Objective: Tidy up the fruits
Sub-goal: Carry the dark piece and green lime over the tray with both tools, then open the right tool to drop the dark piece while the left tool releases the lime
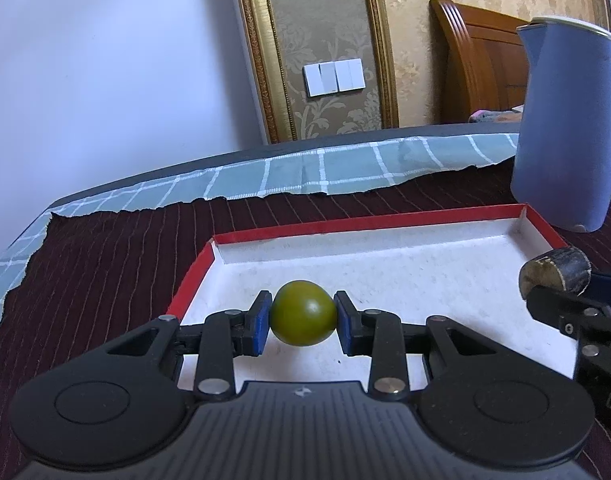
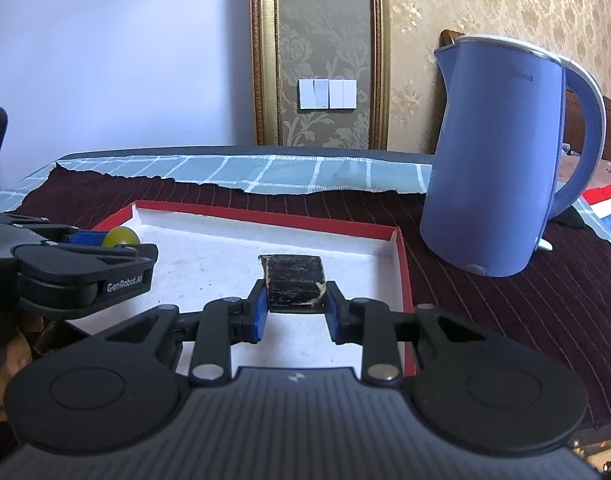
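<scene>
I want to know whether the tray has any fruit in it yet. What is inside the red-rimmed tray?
Nothing visibly rests on the red-rimmed tray's white floor. The left gripper holds a green fruit above it; the right gripper holds a dark piece. The near floor is hidden behind the grippers.

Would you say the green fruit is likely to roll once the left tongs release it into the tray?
Probably: the fruit looks round and smooth, and the tray floor looks flat. The low red rim should likely stop it.
</scene>
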### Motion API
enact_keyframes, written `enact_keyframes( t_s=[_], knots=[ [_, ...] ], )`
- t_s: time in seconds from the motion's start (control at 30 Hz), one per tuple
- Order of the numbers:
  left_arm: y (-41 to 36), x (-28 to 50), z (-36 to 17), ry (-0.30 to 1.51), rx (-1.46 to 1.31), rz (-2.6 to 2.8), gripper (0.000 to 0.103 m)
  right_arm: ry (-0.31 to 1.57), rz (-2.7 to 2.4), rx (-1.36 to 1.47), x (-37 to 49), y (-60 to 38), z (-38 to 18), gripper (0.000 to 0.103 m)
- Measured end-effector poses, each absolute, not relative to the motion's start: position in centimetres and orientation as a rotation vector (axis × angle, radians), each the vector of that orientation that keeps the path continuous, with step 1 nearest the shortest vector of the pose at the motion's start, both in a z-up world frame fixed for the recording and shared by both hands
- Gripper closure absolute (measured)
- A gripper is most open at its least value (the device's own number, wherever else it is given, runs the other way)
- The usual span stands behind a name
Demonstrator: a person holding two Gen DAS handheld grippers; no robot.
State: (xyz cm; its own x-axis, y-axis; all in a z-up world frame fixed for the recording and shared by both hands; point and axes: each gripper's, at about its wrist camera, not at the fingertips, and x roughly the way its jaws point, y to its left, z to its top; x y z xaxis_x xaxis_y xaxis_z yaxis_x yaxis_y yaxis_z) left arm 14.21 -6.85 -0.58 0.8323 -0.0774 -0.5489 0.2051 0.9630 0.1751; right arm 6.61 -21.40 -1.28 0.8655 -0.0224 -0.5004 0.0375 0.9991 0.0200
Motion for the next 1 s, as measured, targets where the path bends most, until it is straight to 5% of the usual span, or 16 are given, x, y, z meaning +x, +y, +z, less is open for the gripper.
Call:
enact_keyframes(
  t_s=[0.8,0.9,1.0],
  knots=[
    [-8.0,18.0,-1.0,0.613,0.247,-0.136,0.07,0.555,-0.07,0.026,10.7,-22.2,-1.3,0.075],
    [-8.3,18.4,-1.0,0.614,0.251,-0.13,0.07,0.538,-0.079,0.033,10.3,-22.2,-1.2,0.063],
    [-8.6,18.9,-0.9,0.619,0.251,-0.129,0.07,0.516,-0.088,0.053,9.4,-22.4,-1.0,0.038]
  ],
)
